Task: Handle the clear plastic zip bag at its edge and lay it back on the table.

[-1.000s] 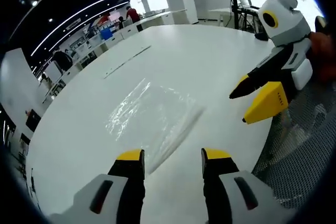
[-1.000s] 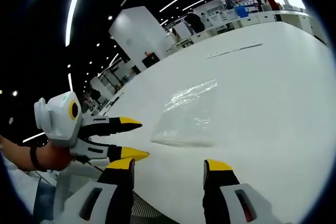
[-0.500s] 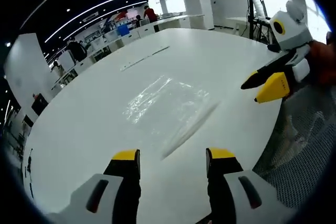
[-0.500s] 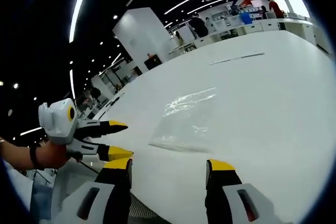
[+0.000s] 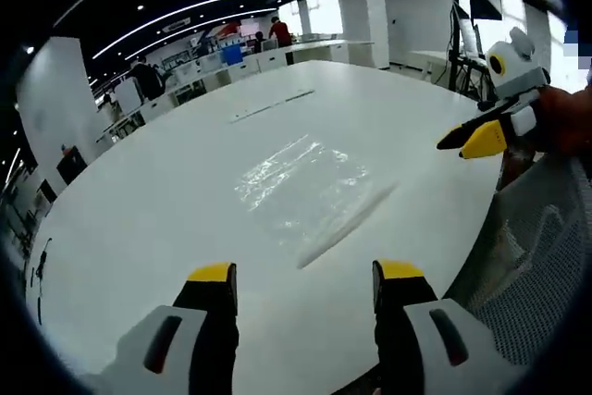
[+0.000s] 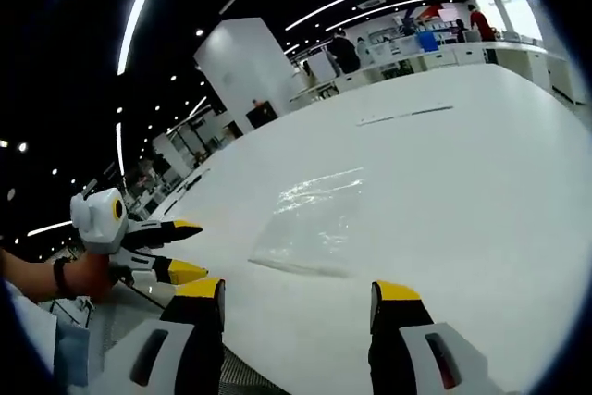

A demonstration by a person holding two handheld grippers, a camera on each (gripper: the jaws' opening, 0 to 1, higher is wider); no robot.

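The clear plastic zip bag (image 5: 305,193) is lying flat on the desk (image 5: 139,228); both tongs, left (image 5: 305,277) and right (image 6: 296,291), are hovering wide, empty; approach its near edge low.

Both views are evenly bright on the white table (image 5: 166,210), lit by ceiling strip lights (image 6: 139,16) and small spot lamps far ahead of the jaws. Daylight from windows (image 5: 324,11) burns out pale beyond the left gripper (image 5: 305,279). The clear plastic zip bag (image 5: 305,187) carries soft glints and faint shadow. Fisheye bending curves the table's edge; the distant room is soft.
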